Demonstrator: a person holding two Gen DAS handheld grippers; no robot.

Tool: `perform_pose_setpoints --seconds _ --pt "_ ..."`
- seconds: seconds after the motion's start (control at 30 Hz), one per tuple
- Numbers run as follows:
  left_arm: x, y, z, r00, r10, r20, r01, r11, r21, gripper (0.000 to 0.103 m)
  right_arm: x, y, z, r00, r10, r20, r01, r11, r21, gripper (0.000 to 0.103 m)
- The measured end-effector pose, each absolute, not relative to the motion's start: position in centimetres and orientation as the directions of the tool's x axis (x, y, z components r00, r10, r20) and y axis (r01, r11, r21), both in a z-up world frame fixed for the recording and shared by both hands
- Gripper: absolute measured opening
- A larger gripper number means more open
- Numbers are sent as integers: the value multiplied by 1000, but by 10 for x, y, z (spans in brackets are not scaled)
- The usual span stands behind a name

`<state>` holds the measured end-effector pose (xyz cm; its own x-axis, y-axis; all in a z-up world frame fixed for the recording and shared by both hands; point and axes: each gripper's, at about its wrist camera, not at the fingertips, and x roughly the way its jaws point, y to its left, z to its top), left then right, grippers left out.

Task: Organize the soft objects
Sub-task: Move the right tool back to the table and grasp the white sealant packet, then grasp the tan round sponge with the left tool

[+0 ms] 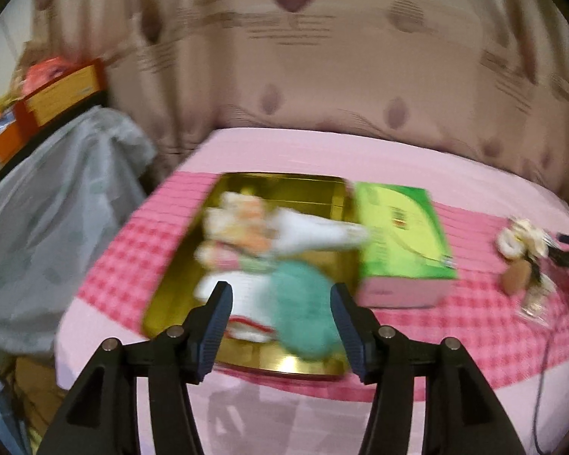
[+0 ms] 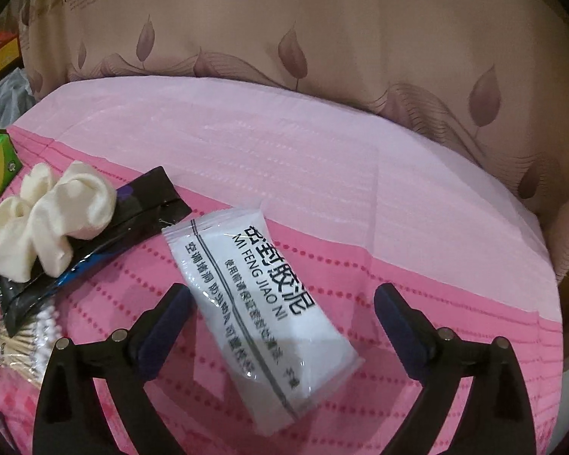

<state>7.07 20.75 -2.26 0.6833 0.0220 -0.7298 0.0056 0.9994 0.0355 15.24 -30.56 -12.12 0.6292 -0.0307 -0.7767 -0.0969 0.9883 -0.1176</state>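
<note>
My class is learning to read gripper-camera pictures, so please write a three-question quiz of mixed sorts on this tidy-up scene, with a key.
1. True or false: the right gripper is clamped on the white packet.
2. Multiple choice: where does the teal soft item lie? A) on the green box B) in the gold tin C) on the curtain
3. Fill in: the cream scrunchie rests on a ____ packet.

Key
1. False: the jaws stand open on either side of the packet, which lies flat on the pink cloth.
2. B: it lies in the gold tin, beside the green box, in front of the open left gripper.
3. Black.
</note>
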Motion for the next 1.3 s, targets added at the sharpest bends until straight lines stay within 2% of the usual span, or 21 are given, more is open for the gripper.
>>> perform_pose_setpoints --seconds 0.07,0.1,0.2,0.5,0.8,0.97,1.3 --pt "72 188 -26 673 -24 -739 53 998 15 55 158 -306 -125 619 -14 -786 -108 989 -103 78" --pt "74 176 -27 666 -54 -744 83 997 2 55 158 -307 -126 621 -2 -784 -113 989 -93 65" --pt "78 143 -32 654 -90 -751 149 989 12 55 152 -307 -127 616 70 -785 -133 991 -16 54" --pt "85 48 -50 577 -235 -782 359 933 -16 55 111 -296 -128 626 29 -779 -33 999 11 52" --pt "89 -21 -58 505 -342 -792 491 869 -62 55 57 -277 -130 623 -20 -782 75 997 34 52" --pt "97 -39 -70 451 -370 -812 527 845 -93 55 54 -275 -131 627 -29 -778 90 995 36 53" --pt "128 -55 -93 398 -344 -850 522 847 -99 55 55 -272 -133 625 -26 -780 85 996 35 56"
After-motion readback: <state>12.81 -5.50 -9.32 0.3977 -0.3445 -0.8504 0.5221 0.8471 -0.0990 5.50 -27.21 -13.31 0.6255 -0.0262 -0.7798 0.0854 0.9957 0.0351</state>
